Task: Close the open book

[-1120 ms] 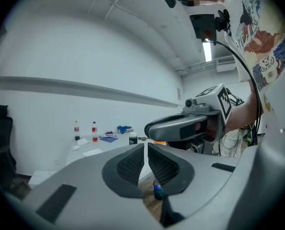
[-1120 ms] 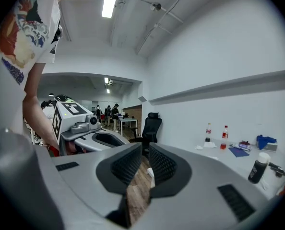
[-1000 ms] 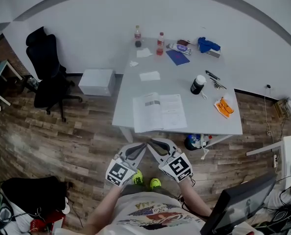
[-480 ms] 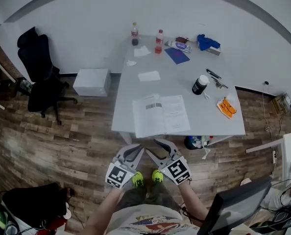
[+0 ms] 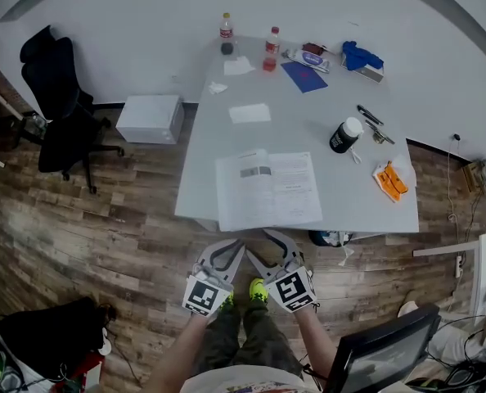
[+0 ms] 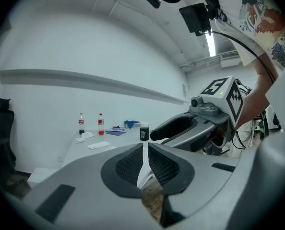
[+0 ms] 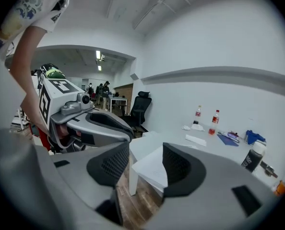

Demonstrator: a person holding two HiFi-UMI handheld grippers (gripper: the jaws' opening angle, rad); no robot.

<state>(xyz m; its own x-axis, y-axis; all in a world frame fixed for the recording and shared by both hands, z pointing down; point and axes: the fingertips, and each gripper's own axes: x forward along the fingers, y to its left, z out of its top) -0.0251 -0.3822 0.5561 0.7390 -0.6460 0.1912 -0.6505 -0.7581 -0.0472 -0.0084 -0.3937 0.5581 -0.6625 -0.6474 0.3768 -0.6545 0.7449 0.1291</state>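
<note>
1. Head view.
   - The open book (image 5: 267, 188) lies flat, pages up, at the near edge of the desk (image 5: 308, 129), toward its near-left corner.
   - You hold both grippers over the wooden floor (image 5: 104, 219), just short of that near edge. Neither one touches the book or the desk.
   - The left gripper (image 5: 240, 244) and the right gripper (image 5: 259, 242) both point toward the book, with their tips close to each other.
   - A sheet of white paper (image 5: 249, 113) lies behind the book, near the left edge.
   - A black jar with a white lid (image 5: 345, 135) stands toward the right edge, and an orange item (image 5: 390, 180) lies at that edge.
   - Two bottles (image 5: 225, 33) stand near the far-left corner.

2. Left gripper view.
   - The jaws are closed. The two mesh pads meet and nothing is held between them.
   - A thin strip of the book's pages shows past the tips, apart from them.
   - The right gripper sits just beside, at the right of this view, with the jar and bottles on the desk behind it.

3. Right gripper view.
   - The jaws stand well apart and have just been opening. Nothing is held between them.
   - Through the gap you see a near corner of the book and the desk corner under it. Both lie beyond the pads and clear of them.
   - The left gripper sits at the left of this view.
   - An office chair (image 7: 140, 107) stands behind the desk's left edge.
</note>
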